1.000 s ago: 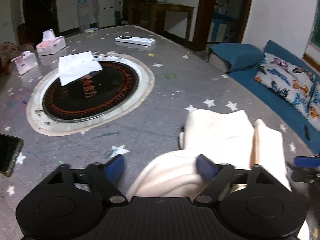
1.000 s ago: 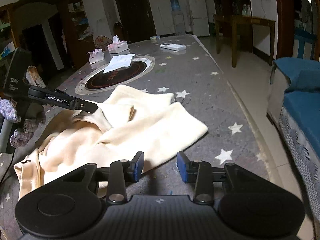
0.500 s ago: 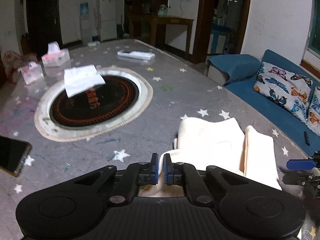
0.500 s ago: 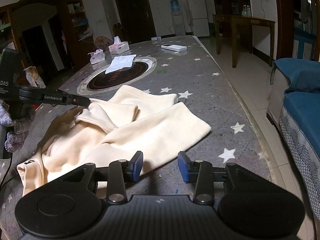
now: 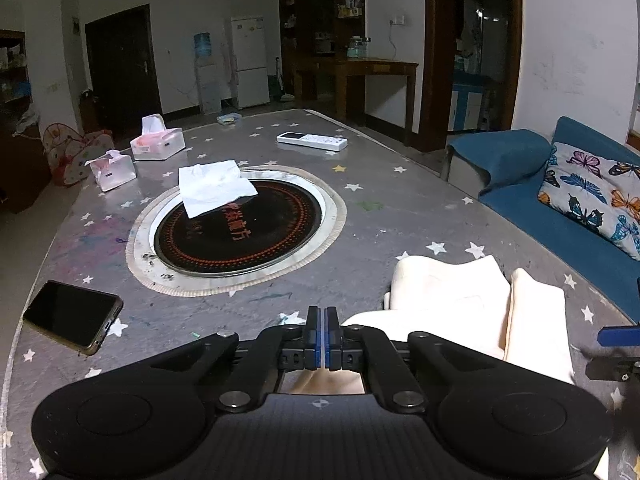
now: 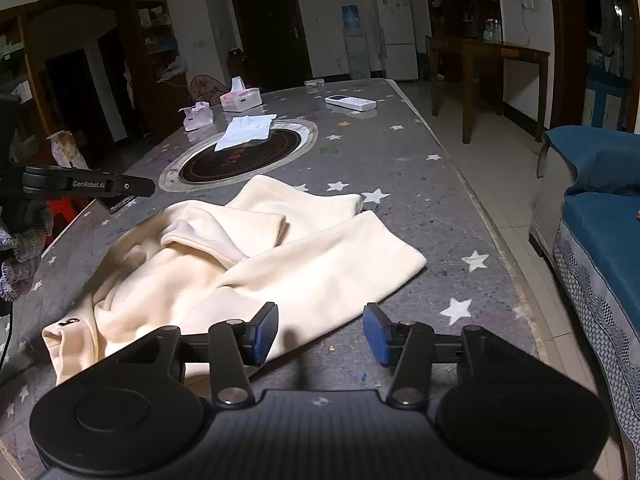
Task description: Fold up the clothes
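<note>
A cream fleece garment [image 6: 280, 264] lies crumpled on the grey star-patterned table [image 6: 400, 168], one flap folded over its middle. My left gripper [image 5: 322, 336] is shut, its blue pads pressed together with nothing between them. The garment [image 5: 448, 300] lies below it and to its right. In the right wrist view the left gripper [image 6: 150, 188] hovers above the table, just left of the fold and apart from it. My right gripper [image 6: 320, 334] is over the garment's near hem. Its jaws are opening, with only bare table between them. One of its blue pads [image 5: 618, 336] shows at the left wrist view's right edge.
A dark phone [image 5: 72, 322] lies near the table's left edge. Beyond the garment are a round black hotplate [image 5: 240, 228] with a white tissue [image 5: 212, 188] on it, two tissue boxes [image 5: 158, 142] and a white remote [image 5: 312, 141]. A blue sofa [image 5: 560, 208] runs along the right side.
The left jaws closed from wide open around the fold, then the gripper rose and drew back off the garment. The right jaws have spread wider. The fold now lies flatter.
</note>
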`<state>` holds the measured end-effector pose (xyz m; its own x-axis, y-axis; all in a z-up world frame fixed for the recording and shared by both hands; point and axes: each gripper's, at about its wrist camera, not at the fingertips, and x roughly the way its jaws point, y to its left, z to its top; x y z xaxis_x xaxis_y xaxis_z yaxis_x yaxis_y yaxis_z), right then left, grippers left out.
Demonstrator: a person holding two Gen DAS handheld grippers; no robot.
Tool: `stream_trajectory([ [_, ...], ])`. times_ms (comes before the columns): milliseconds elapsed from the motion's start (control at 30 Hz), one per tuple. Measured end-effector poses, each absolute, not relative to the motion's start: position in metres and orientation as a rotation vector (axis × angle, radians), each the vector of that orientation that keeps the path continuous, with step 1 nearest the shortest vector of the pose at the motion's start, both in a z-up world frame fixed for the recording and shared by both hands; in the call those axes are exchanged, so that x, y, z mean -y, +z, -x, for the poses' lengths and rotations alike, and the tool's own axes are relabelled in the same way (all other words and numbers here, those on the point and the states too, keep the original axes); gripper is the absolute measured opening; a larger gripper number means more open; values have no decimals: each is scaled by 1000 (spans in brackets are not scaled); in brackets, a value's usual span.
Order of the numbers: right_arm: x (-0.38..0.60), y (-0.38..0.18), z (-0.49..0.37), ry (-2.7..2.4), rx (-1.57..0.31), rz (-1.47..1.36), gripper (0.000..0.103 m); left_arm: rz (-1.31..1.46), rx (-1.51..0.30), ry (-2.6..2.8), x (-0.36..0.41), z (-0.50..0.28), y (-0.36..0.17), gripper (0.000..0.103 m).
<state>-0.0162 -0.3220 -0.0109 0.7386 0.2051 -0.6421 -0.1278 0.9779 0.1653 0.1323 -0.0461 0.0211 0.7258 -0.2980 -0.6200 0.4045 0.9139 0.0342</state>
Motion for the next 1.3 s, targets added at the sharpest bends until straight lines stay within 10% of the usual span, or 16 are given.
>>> stream_trajectory([
  [367, 318, -10, 17, 188, -720, -104, 52, -211, -653, -403, 50, -130, 17, 10],
  [700, 319, -17, 11, 185, -738, -112, 54, -228, -668, -433, 54, -135, 9, 50],
  [1300, 323, -25, -2, 191, -750, -144, 57, -201, -759, -600, 65, -169, -14, 64],
])
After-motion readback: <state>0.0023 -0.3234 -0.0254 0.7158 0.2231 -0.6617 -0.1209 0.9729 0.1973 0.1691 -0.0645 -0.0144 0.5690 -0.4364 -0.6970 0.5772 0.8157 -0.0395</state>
